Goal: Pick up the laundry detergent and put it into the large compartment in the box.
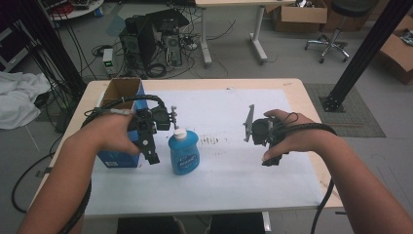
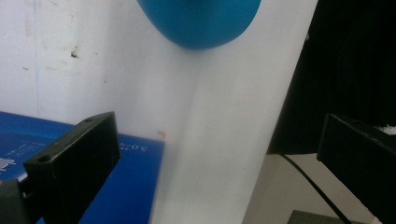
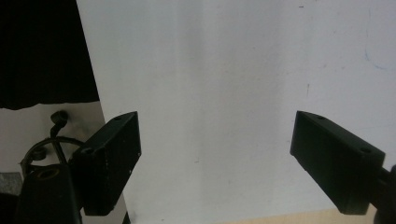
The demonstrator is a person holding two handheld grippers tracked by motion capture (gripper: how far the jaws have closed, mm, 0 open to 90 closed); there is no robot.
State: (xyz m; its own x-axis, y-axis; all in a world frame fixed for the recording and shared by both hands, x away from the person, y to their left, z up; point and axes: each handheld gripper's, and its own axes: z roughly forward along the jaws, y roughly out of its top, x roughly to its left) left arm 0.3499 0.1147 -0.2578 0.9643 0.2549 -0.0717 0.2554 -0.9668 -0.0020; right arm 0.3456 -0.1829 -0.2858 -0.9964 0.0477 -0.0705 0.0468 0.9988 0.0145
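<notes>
1. Working at a light wooden table (image 1: 311, 126) covered by a white paper sheet (image 1: 229, 161), I see grey floor beyond it, with computer towers and tangled cables at 12 o'clock and cardboard boxes at 1 o'clock.
2. My left gripper (image 1: 150, 155) hangs over the sheet with its jaws spread wide and nothing between them; the left gripper view shows them far apart (image 2: 212, 163).
3. A blue plastic bottle with a white cap (image 1: 183, 153) stands upright just beside that gripper, at its 3 o'clock.
4. A blue cardboard box with an open brown top (image 1: 119, 97) sits at the gripper's 9 o'clock, along the sheet's left edge.
5. My right gripper (image 1: 272, 160) hovers well apart from the bottle, jaws gaping and empty in the right gripper view (image 3: 215, 158).
6. Bare sheet lies open between both grippers and toward 6 o'clock; the table's near edge shows just under my right jaws.
</notes>
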